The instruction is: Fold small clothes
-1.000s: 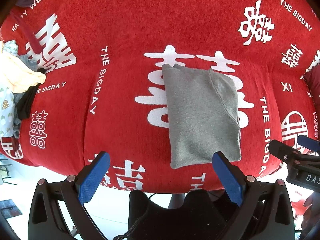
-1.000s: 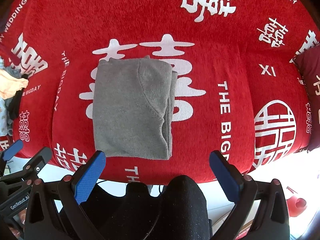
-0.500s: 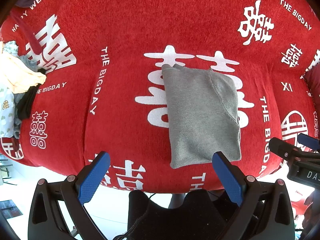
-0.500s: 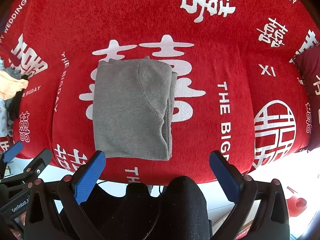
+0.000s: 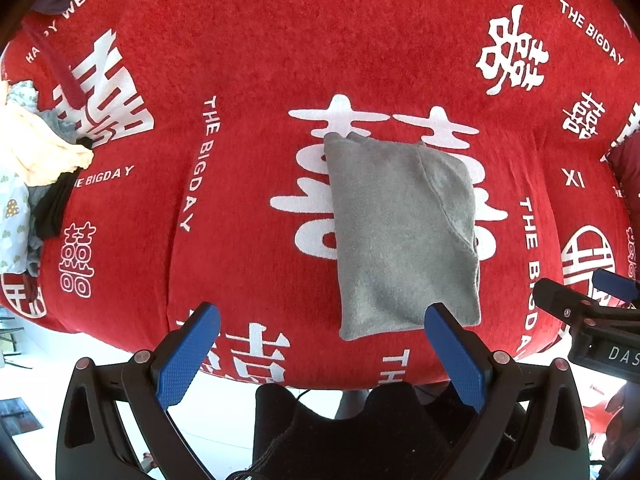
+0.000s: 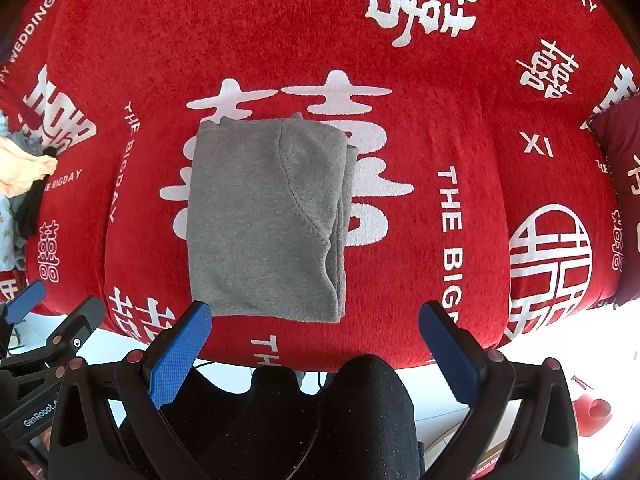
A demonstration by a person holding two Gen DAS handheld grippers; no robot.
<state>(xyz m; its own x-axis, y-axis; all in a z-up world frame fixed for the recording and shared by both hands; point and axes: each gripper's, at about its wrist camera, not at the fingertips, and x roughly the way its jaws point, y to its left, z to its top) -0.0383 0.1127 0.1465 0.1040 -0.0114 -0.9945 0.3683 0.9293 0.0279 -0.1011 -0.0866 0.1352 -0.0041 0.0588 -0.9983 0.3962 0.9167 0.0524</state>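
A red cover with white print fills both views. On its middle lies the folded grey garment (flat, touched by nothing). Unfolded clothes sit far left. The left gripper and right gripper both stand wide, empty, near the front edge.

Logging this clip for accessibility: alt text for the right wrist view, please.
A folded grey garment lies flat on a red cloth printed with white characters, just beyond the open right gripper. A pile of clothes sits at the left edge.
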